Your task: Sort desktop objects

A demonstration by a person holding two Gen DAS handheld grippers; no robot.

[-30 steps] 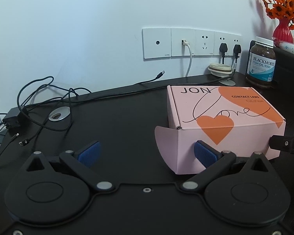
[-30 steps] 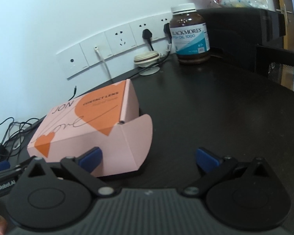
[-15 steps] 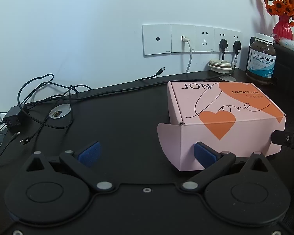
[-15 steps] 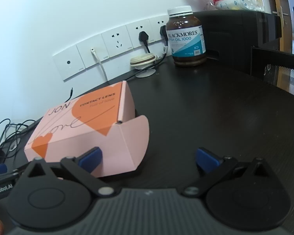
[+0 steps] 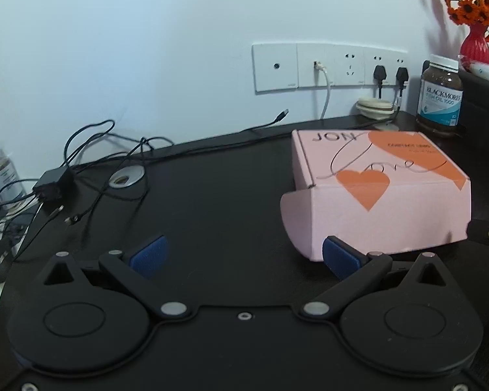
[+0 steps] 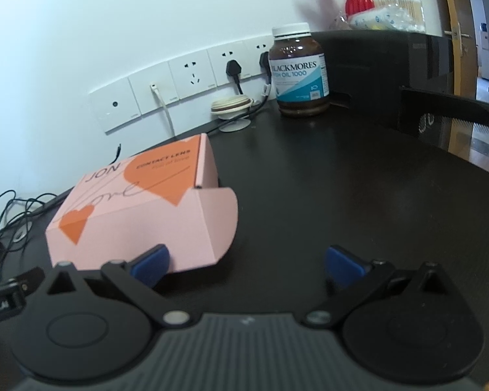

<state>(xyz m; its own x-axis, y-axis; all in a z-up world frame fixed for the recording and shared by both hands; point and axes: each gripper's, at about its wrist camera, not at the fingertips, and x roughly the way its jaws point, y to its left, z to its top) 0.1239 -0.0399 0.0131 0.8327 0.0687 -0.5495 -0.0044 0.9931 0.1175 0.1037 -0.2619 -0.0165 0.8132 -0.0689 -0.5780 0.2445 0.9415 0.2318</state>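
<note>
Far left on the black worktop (image 5: 231,195), a tangle of cables (image 5: 91,153) and a small black adapter (image 5: 50,184) sit by the wall, untouched. The left gripper (image 5: 244,254) hovers low over bare worktop, its blue fingers (image 5: 148,254) spread wide with nothing between them; its right pad stands in front of the near face of the pink box (image 5: 378,195), contact unclear. The box rests flat, mid-worktop, a side flap sticking out at either end. Next across, the right gripper (image 6: 246,262) is equally wide open and empty, its left pad at the box's near face. Beyond stands the fish oil bottle (image 6: 298,71) by the sockets. This looks like the approach stage: the grippers flank the box, nothing gripped. The next move probably calls for bracing the box from both ends.
</note>
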